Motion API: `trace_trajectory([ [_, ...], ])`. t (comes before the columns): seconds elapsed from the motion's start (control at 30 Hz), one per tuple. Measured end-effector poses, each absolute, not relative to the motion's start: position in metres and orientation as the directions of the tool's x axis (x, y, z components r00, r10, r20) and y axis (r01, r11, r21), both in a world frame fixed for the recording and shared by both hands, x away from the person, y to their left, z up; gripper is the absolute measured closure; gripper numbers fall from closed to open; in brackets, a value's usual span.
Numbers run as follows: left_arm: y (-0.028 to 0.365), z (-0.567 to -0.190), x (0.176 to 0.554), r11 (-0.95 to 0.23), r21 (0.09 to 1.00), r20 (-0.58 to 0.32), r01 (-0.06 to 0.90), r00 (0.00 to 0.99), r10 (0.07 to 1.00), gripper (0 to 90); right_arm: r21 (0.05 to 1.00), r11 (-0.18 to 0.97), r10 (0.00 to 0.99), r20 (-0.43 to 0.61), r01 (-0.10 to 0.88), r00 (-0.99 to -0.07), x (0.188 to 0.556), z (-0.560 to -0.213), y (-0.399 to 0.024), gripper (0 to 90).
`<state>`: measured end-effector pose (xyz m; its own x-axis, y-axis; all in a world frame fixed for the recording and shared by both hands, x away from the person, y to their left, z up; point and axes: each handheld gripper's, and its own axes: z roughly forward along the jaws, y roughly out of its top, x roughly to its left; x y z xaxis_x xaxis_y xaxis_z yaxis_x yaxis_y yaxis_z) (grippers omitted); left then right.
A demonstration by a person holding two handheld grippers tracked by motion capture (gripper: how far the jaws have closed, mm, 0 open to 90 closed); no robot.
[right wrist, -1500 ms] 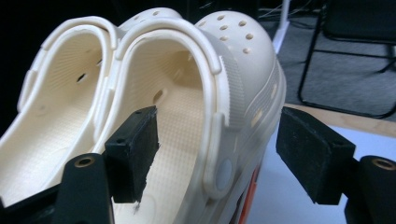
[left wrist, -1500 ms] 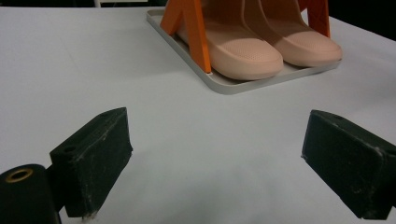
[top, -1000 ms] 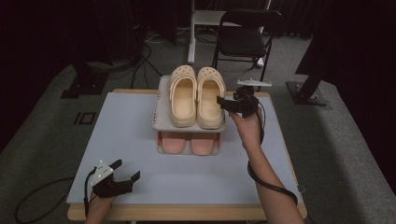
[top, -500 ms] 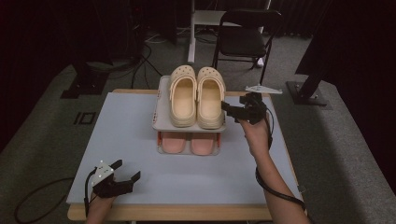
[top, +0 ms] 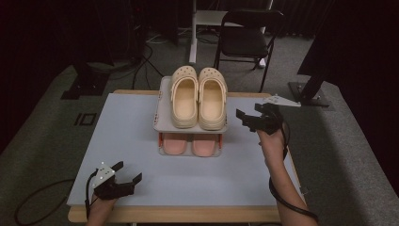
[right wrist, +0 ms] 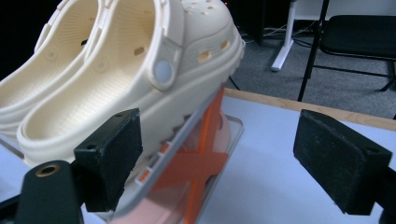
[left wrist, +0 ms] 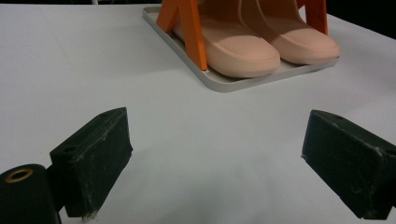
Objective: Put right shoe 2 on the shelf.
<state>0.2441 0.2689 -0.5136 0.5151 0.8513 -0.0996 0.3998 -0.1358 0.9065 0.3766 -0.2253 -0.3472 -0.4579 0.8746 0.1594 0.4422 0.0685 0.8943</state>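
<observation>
On the top shelf of the small rack (top: 162, 110), at the far middle of the bench (top: 127, 141), the cream clogs (top: 197, 96) sit side by side, with a pink pair (top: 190, 143) on the tray below. We judge the placing done, so we draw the right gripper (top: 249, 118) away level, clear of the shelf edge. Its jaws have just been opening and stand wide, nothing between them, just beside the clogs. Our left gripper (top: 124, 176) rests near the front edge, jaws wide and empty.
</observation>
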Motion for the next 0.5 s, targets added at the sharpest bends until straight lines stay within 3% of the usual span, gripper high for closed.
trace_trajectory([
  [0.5, 0.269, -0.514, 0.244, -0.134, 0.907, -0.1, 0.4, 0.513, 0.852, 7.9, 0.903, 0.053, 0.882, 0.159, 0.427, -0.444, 0.353, -0.388, -0.262, 14.6],
])
